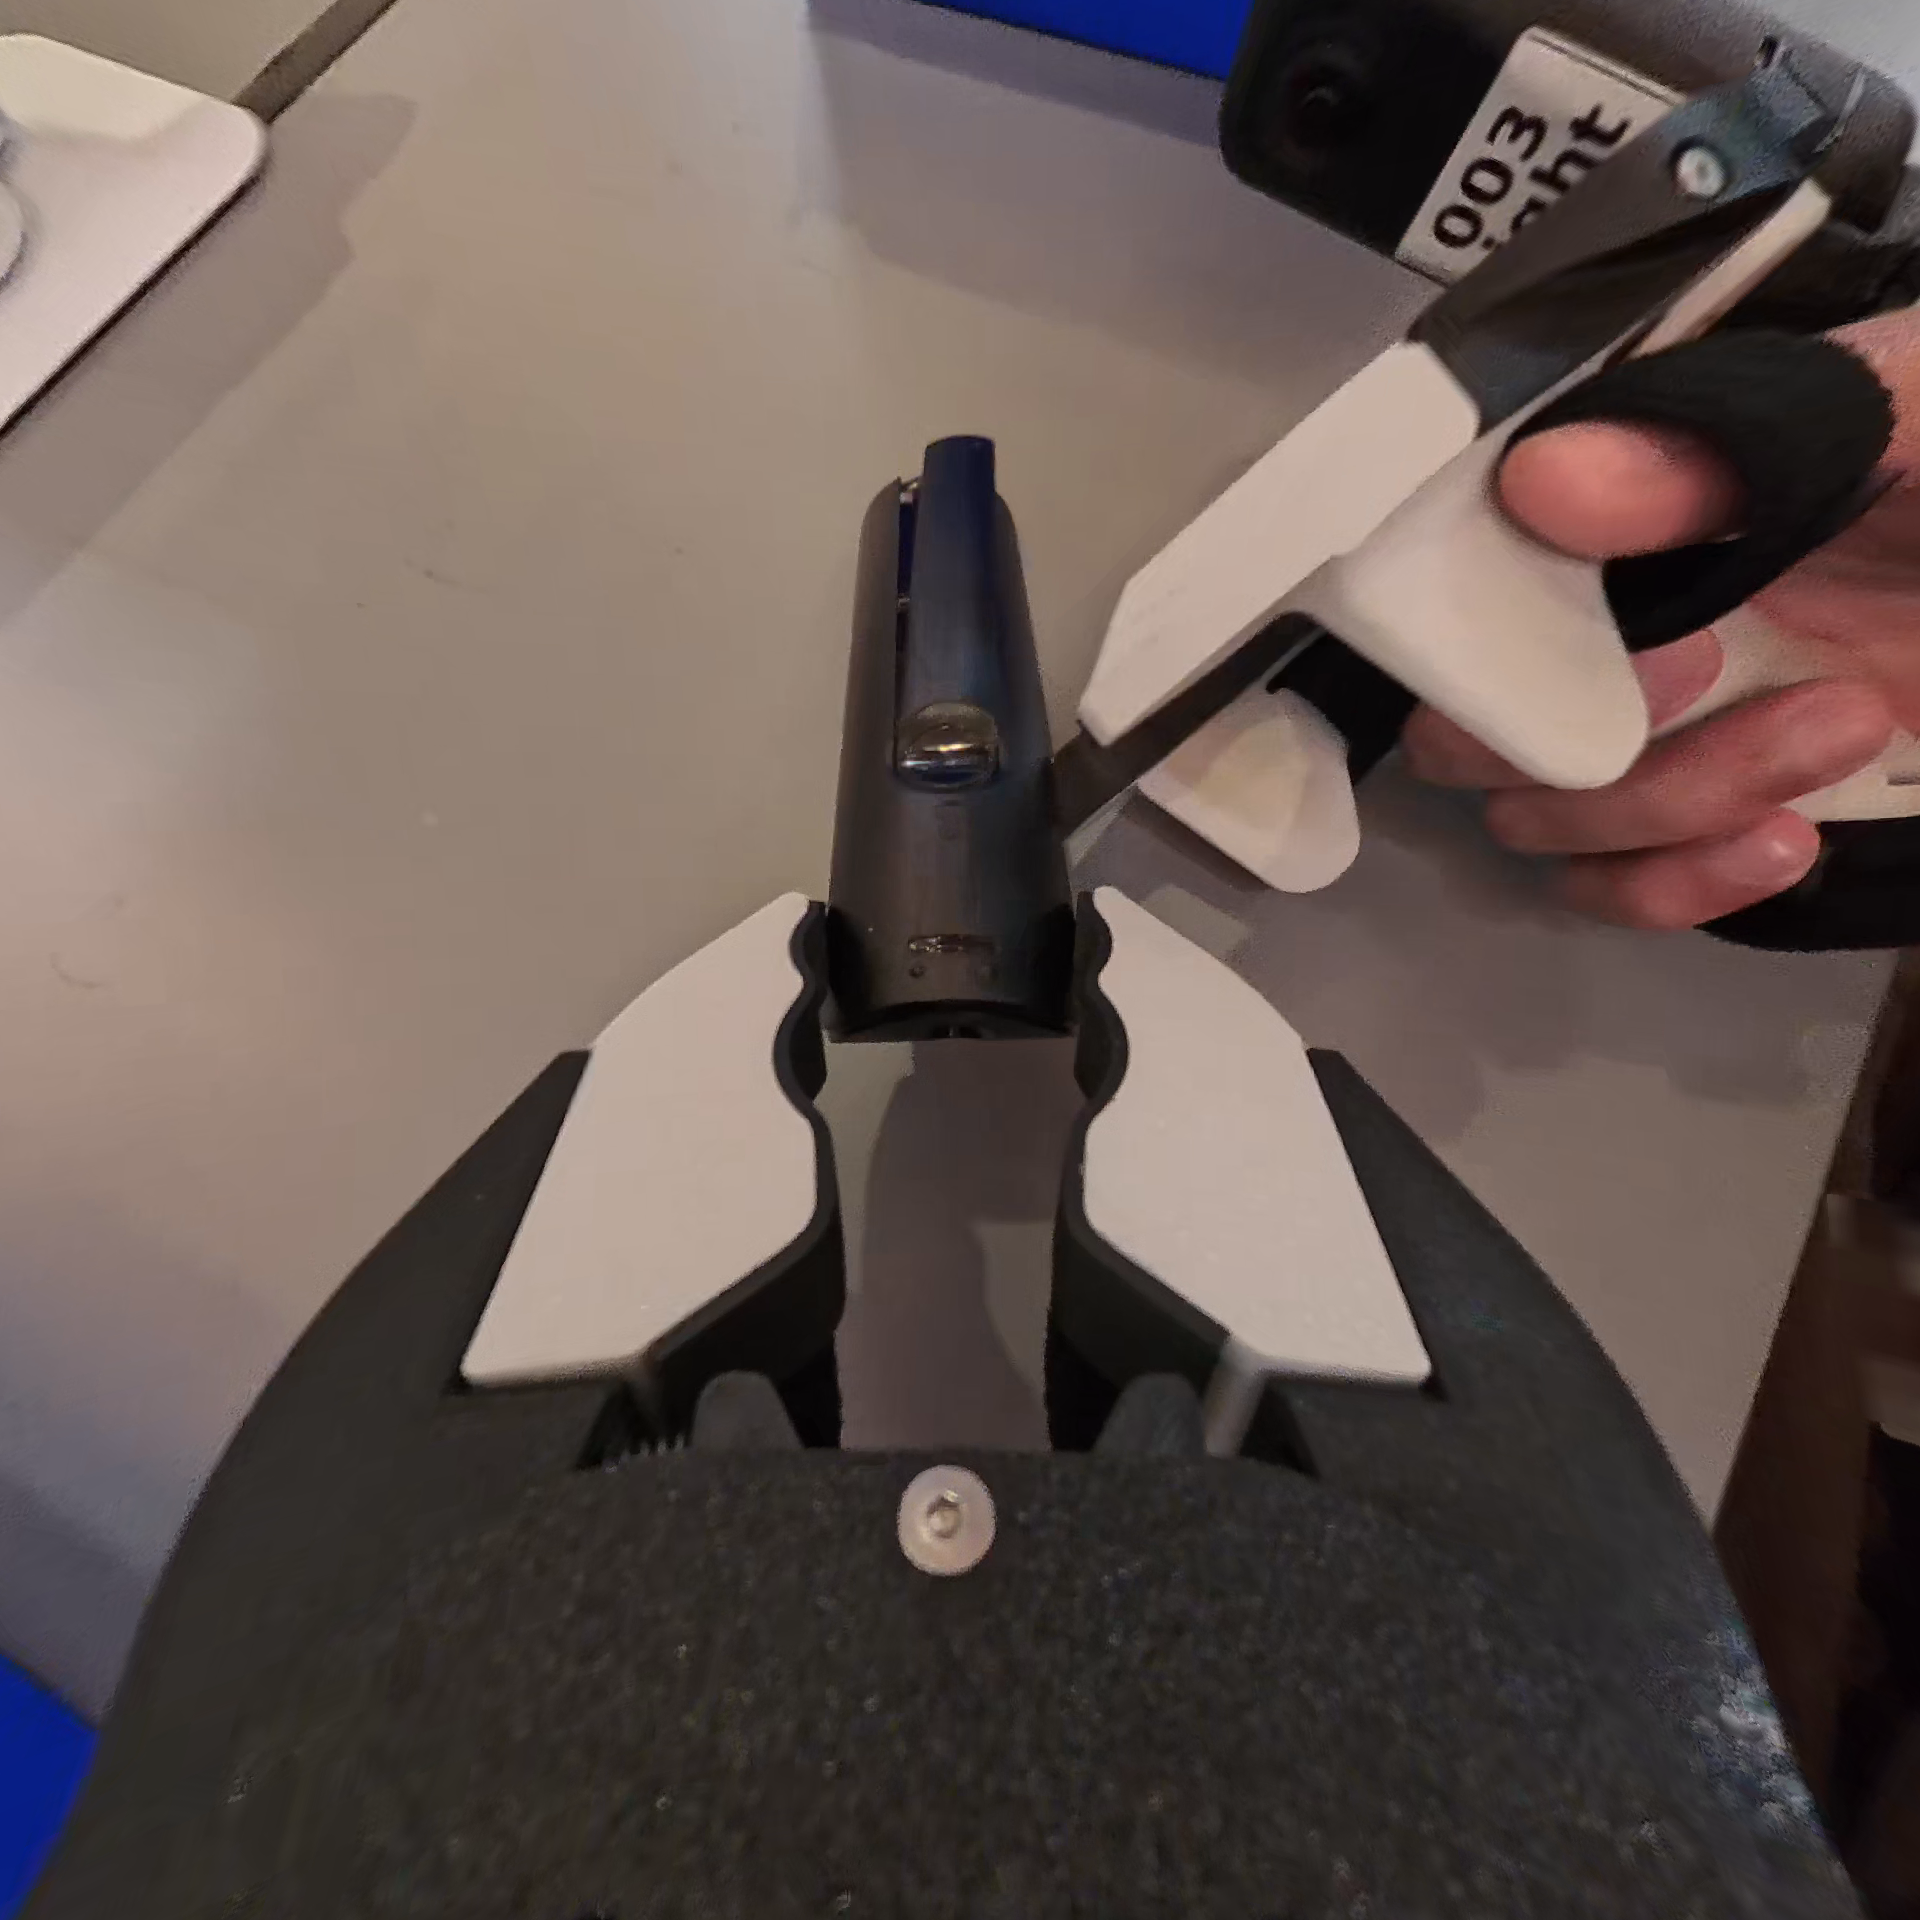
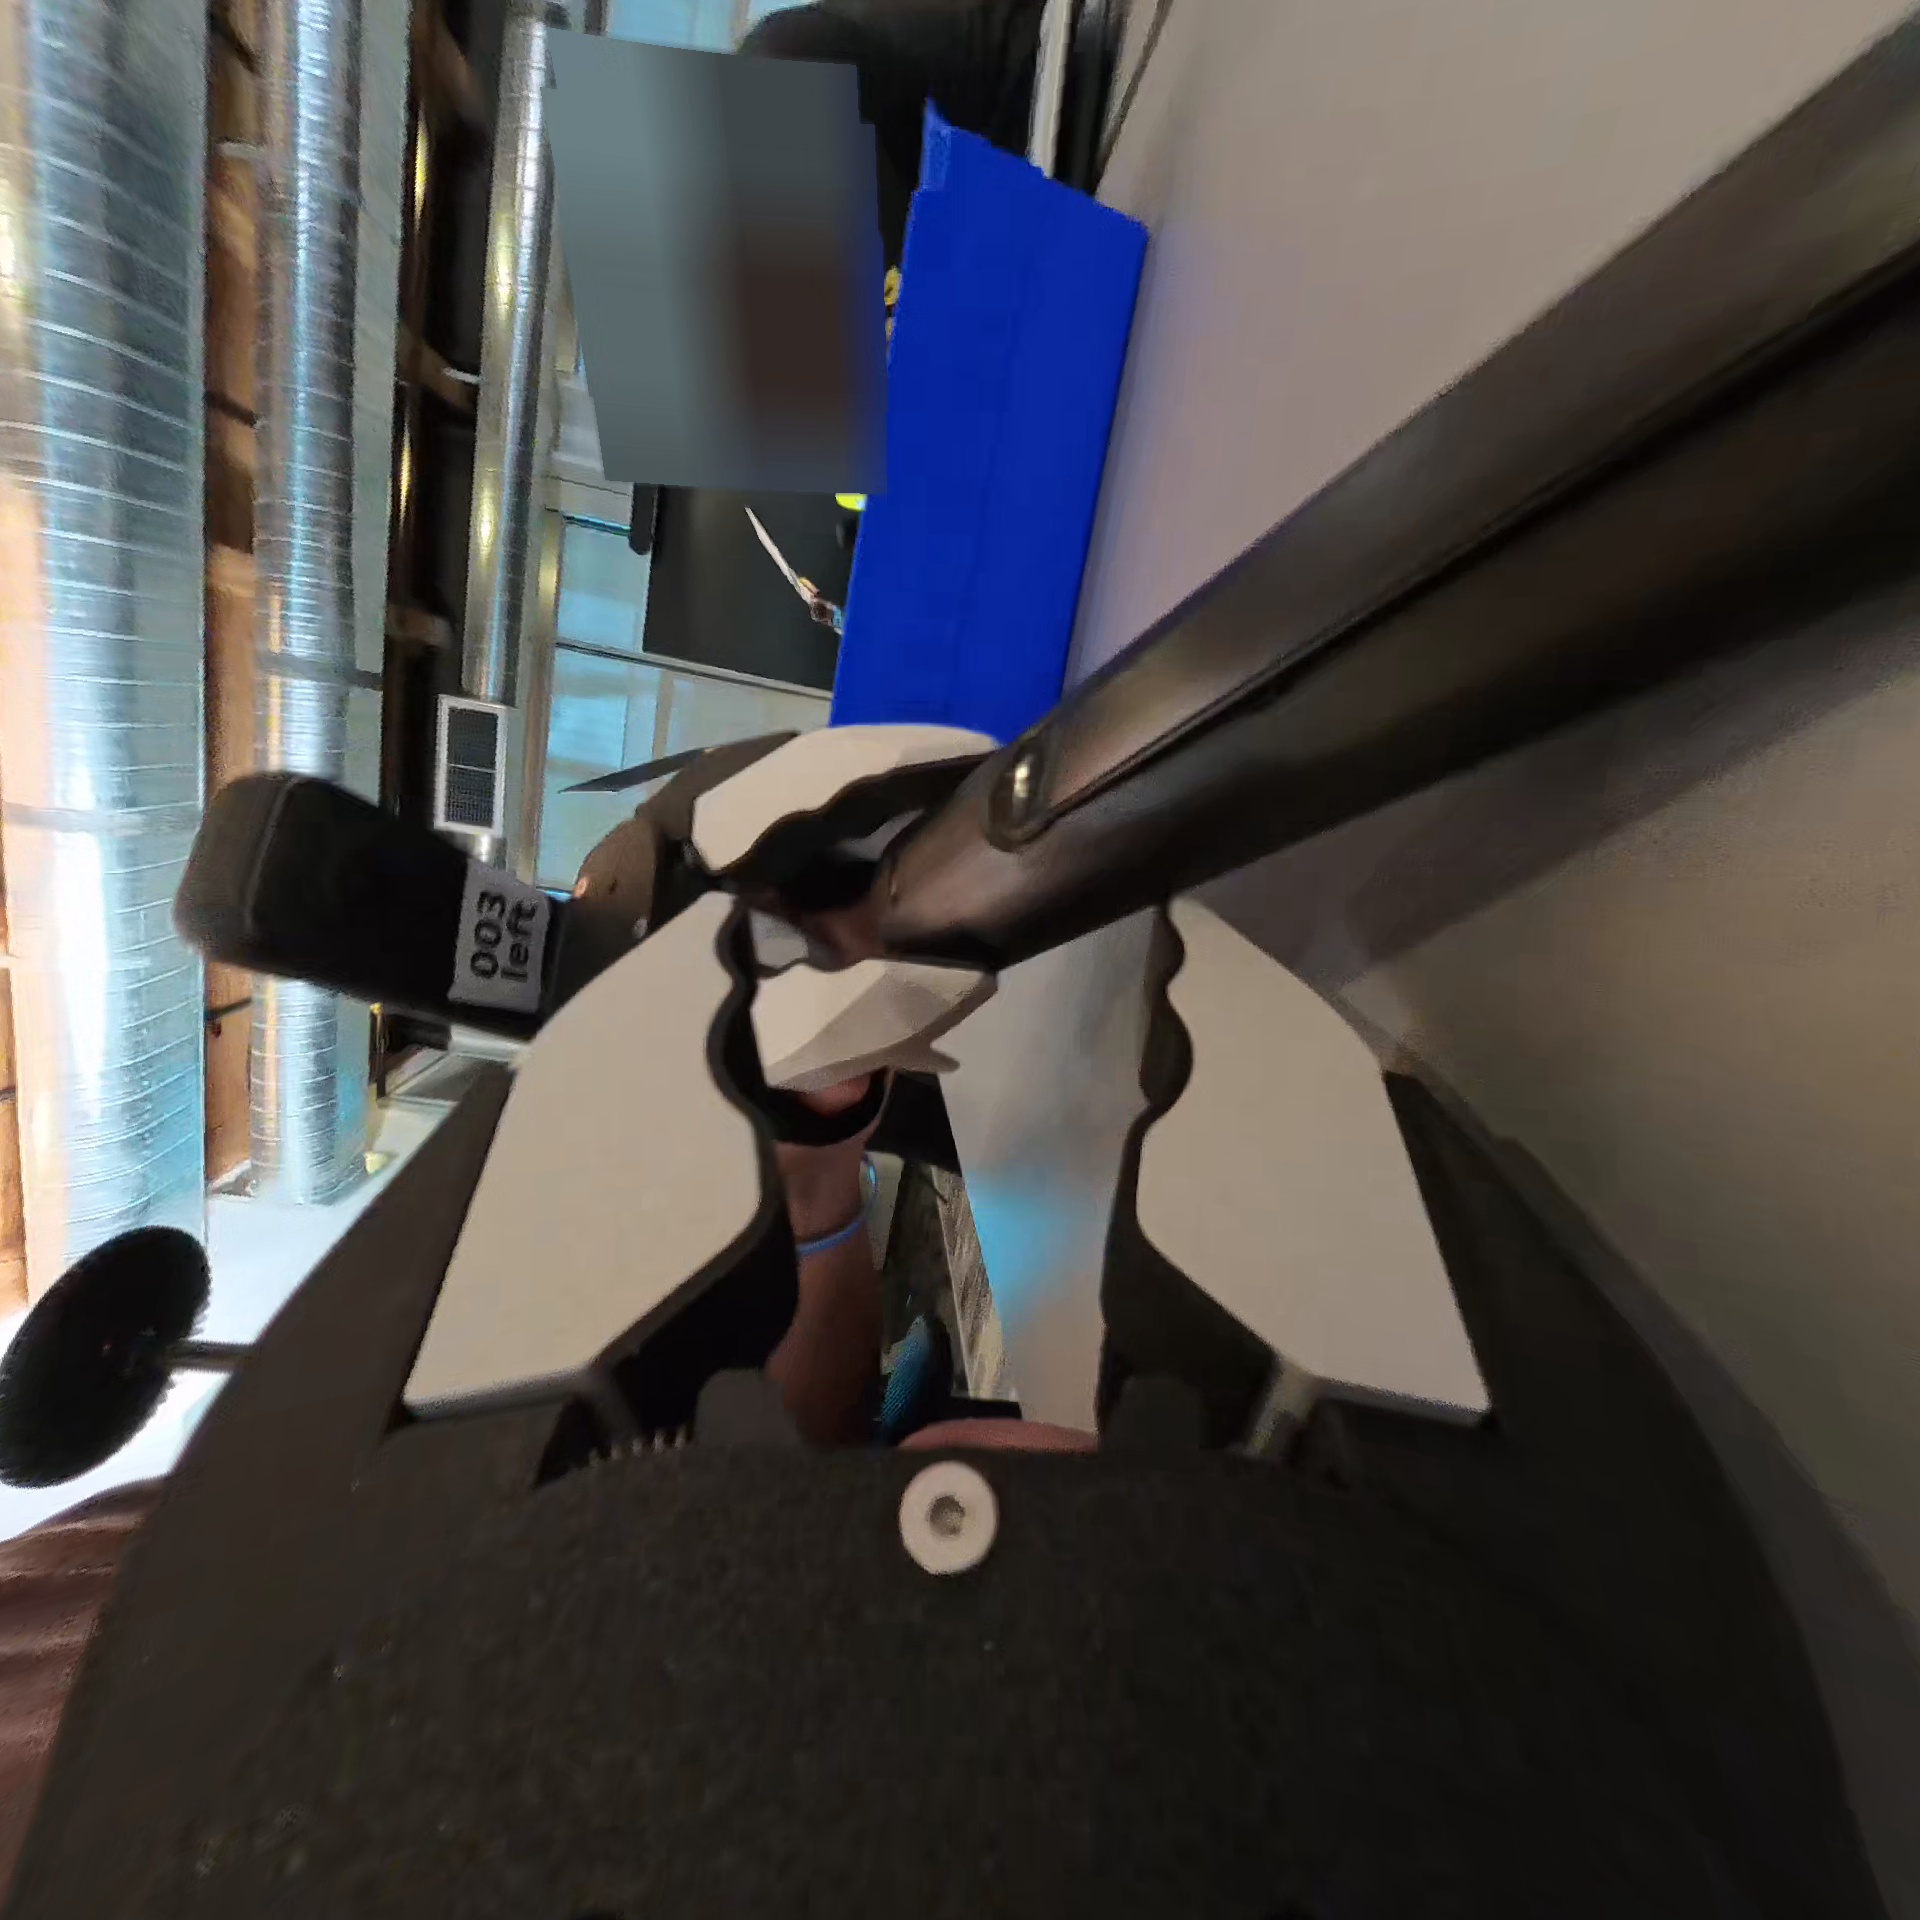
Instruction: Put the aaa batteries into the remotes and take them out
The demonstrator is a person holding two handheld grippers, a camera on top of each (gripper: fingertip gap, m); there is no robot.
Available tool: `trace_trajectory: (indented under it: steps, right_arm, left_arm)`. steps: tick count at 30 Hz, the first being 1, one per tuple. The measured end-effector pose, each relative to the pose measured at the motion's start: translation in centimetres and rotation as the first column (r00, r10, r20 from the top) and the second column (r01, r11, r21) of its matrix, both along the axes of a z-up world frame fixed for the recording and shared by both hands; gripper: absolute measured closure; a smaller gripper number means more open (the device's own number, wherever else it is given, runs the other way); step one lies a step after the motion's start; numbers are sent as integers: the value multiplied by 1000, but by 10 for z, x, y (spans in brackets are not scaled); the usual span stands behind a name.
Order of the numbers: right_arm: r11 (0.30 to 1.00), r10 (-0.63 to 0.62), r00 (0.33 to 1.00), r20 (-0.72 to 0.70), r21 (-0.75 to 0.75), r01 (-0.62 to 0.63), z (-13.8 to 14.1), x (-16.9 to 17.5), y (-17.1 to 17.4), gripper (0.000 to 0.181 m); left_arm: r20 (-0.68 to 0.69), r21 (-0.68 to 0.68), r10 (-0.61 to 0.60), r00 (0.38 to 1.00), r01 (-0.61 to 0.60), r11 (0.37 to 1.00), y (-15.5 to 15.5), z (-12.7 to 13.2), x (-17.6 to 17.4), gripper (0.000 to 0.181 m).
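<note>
Here, left tool [image 1: 951, 961] gripping black remote [image 1: 940, 665], right tool [image 1: 1226, 790] gaping beside it, white stickers.

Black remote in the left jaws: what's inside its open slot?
The long black remote shows an open slot along its far left side with a metal contact glinting; whether a battery sits inside is hidden in shadow.

The remote [image 1: 951, 748] is seen as black plastic with a smooth, glossy sheen, and a small shiny metal piece [image 1: 948, 740] is set into it. The table [image 1: 582, 436] is shown as a smooth, matt pale grey surface. The left gripper [image 1: 951, 966] is made of rough, grainy black plastic, with matt white fingers [image 1: 686, 1143] and a metal screw [image 1: 945, 1522]. Ribbed silver metal ducts [image 2: 104, 520] are seen behind.
</note>
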State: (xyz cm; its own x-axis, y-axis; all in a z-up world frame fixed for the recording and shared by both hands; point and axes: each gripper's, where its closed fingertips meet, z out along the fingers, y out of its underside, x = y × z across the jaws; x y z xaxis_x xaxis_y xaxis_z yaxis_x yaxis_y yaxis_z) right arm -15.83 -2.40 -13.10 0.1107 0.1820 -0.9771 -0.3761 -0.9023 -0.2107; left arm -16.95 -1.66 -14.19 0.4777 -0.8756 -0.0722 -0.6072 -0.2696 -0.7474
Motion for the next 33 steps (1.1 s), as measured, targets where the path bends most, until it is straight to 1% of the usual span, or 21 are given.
trace_trajectory:
  steps: [2,4,6,9,11,13,16,19,20,21,22,27,29,31,33]
  right_arm:
    - [1000,26,1000,-11,-7,-27,-2,-5,3,115]
    - [1000,24,1000,-15,-6,-24,-5,-8,4,124]
    - [999,27,999,-38,-22,-28,-5,-13,3,125]
    - [993,82,990,-113,-79,-91,-1,-25,-10,123]
    - [992,51,987,-150,-110,-68,0,-25,-8,123]
    - [991,-4,984,-177,-135,-20,0,-17,0,123]
    - [986,-45,977,-210,-166,10,-1,-8,6,125]
    - [982,-29,975,-219,-190,-13,-2,-10,6,128]
    - [979,-29,973,-228,-203,-18,-3,-10,7,134]
    - [977,-30,972,-233,-214,-21,-4,-9,7,151]
    - [982,-26,969,-244,-189,-21,-2,-8,7,157]
    - [995,-13,989,-149,-97,-2,-2,-9,5,159]
    - [997,-19,988,-155,-82,6,0,-8,5,159]
    - [997,-32,988,-150,-80,20,0,-7,6,159]
    - [997,-54,990,-134,-61,46,1,-5,6,159]
  left_arm:
    - [-13,16,33,999,-32,999,0,0,-6,136]
    - [9,8,56,998,-56,998,0,0,-11,136]
    - [42,-2,73,996,-73,997,-1,1,-13,136]
    - [98,-29,80,992,-77,997,-7,3,-9,137]
    - [121,-21,97,988,-95,995,-10,5,-7,137]
    - [123,-15,113,986,-112,994,-12,6,-7,137]
    - [154,0,124,980,-125,992,-16,12,-9,138]
    - [154,36,123,980,-130,991,-21,13,-10,139]
    - [151,62,117,982,-128,990,-23,14,-11,139]
    - [156,82,114,981,-128,988,-24,15,-10,140]
    - [153,89,113,982,-128,988,-25,14,-11,140]
    - [155,98,108,982,-125,987,-28,10,-11,140]
    - [152,85,111,982,-125,989,-26,8,-10,132]
    - [116,50,129,985,-135,990,-22,0,-11,112]
    - [84,4,112,990,-113,994,-21,-6,-7,109]
